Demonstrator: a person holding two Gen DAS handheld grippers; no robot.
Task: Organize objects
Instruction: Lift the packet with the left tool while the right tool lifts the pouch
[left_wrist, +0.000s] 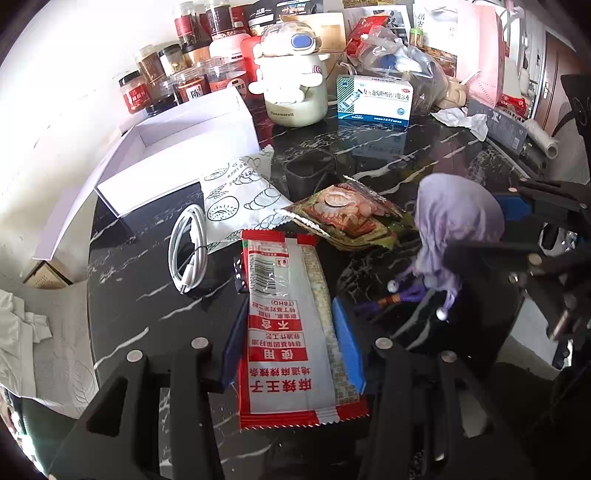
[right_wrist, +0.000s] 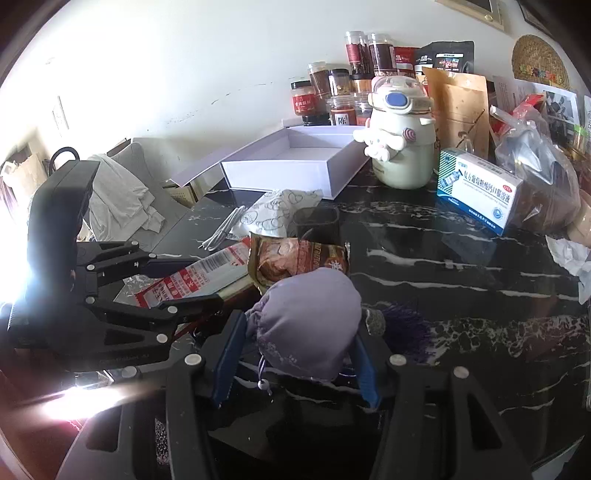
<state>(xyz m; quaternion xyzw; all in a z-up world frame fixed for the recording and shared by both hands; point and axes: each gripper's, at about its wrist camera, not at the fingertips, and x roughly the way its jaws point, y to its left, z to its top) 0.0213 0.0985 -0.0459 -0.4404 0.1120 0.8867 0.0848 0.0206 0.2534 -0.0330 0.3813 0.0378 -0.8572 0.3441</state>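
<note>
The left tool (left_wrist: 291, 354) is clamped on a red-and-white snack packet (left_wrist: 284, 332) that runs lengthways between its blue pads. The right tool (right_wrist: 295, 365) grips a lilac drawstring pouch (right_wrist: 310, 321) just beside it. The open white box (right_wrist: 295, 166) sits far left by the wall; bare dark surface (right_wrist: 461, 295) lies to the right.

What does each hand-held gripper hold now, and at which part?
The left hand-held gripper holds the red-and-white snack packet by its long sides, near one end. The right hand-held gripper holds the lilac drawstring pouch across its body.
</note>
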